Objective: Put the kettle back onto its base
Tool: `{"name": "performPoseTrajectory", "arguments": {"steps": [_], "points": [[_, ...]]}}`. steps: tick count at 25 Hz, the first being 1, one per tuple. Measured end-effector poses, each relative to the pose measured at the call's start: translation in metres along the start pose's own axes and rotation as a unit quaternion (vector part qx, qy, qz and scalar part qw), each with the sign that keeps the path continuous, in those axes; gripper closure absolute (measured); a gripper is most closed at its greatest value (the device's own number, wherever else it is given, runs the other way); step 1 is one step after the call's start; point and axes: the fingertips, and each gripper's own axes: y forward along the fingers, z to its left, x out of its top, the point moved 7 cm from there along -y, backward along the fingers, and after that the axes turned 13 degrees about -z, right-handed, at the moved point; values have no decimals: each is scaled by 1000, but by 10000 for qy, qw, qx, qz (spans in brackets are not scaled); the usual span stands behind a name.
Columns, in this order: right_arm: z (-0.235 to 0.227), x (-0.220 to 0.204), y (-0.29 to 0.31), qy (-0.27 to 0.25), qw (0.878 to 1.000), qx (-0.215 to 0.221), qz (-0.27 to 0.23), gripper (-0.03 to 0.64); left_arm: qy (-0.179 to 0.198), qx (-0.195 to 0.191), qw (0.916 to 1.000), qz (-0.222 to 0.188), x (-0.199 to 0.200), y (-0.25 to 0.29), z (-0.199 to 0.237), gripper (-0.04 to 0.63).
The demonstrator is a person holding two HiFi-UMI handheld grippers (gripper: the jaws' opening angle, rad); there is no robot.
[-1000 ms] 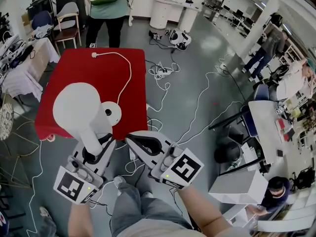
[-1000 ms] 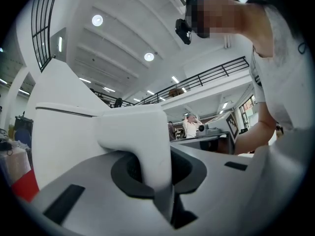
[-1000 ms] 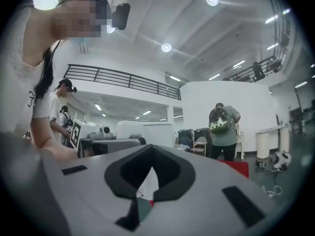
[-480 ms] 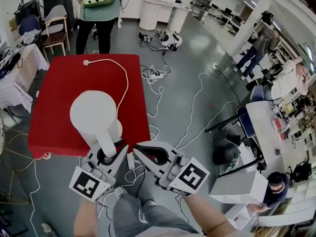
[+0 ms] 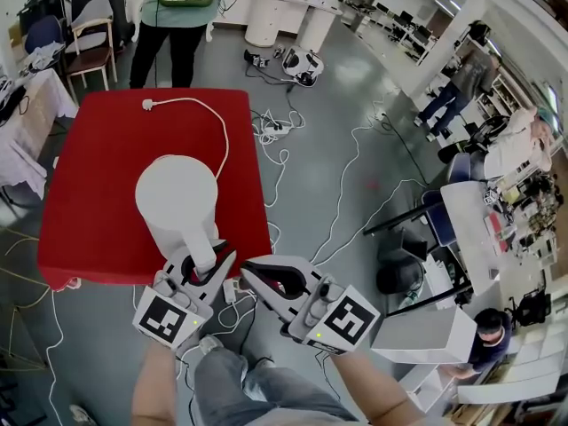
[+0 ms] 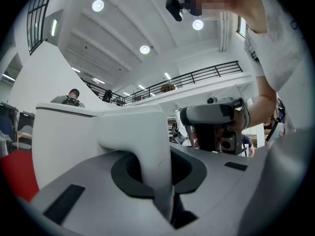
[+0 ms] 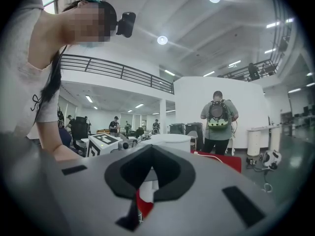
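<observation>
The left tongs are clamping the white curved handle of the white cylindrical plastic kettle. In the left gripper view the handle is filling the dark opening between the jaws, with the pads pressing on it from both sides at a narrow setting. The kettle body is standing upright directly ahead of these tongs, over the near part of the red-covered table.

The right tongs are waiting just beside the left ones, on the side away from the kettle. Their jaws are closed together and carrying nothing. Through their small opening, only a strip of red table and a bit of white are showing.

The base itself is not appearing in any view. A white power cord is running from its plug, far ahead of the tongs, back towards them. It is disappearing behind the kettle body, so the base is most likely lying beneath the kettle or hidden by it.

By my reading, the carrying part is nearly finished, since the kettle is being held upright and apparently lined up over the spot where the cord is ending. Whether the bottom is already resting on the base or hanging just above it, I cannot tell. What is remaining is seating it fully, then opening the left tongs and drawing them back off the handle.
</observation>
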Motion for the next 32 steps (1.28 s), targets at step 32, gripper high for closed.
{"name": "performPoseTrajectory", "arguments": {"steps": [32], "points": [[-4, -8, 0, 125, 9997, 188, 102, 609, 42, -134, 9998, 162, -25, 11, -3, 543]]}}
